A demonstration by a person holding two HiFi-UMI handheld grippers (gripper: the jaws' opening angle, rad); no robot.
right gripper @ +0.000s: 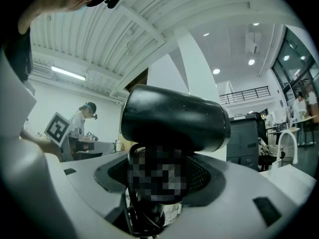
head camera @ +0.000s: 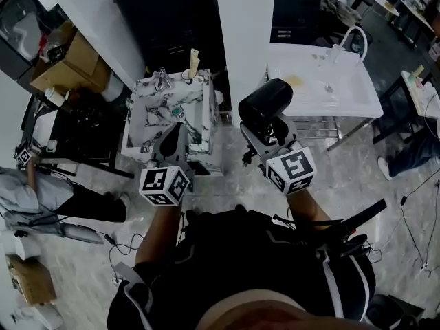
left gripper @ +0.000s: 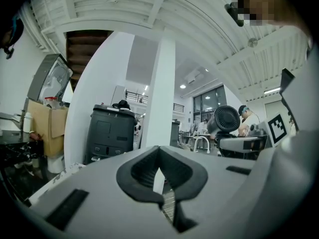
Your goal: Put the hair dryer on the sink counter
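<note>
Dryer: the black dryer point(head camera: 265, 102) point(right gripper: 174, 123) is held in the air to the right of the marble counter point(head camera: 144, 135), barrel up. It is not touching the counter.
Right gripper: the right gripper point(head camera: 269, 130) point(right gripper: 160, 179) is clenched on the dryer's handle, with the barrel sitting above the jaws.
Left gripper: the left gripper point(head camera: 175, 139) point(left gripper: 160, 179) has its jaws closed on nothing. It hangs over the counter's near edge.
Step in hand: probably carrying the dryer across to the counter.
Doing it well: swing the dryer left and come down on a flat bare strip of marble beside the bowl. Keep away from the faucet point(head camera: 163, 80) at the counter's far edge. Lay the barrel on its side so it cannot roll, and let go only once it rests. Pull the left gripper aside first, since it covers the landing spot.
Cord: the cord point(right gripper: 142, 218) bunches under the handle. It should come along and not snag.
Doubt: a white basin point(head camera: 344, 91) stands well right of the counter, so which sink is meant is a guess.
Hidden: the handle is masked by a mosaic patch in the right gripper view. The counter's near right corner lies under the left gripper. A tan upright thing at the counter's far edge is too small to name.
</note>
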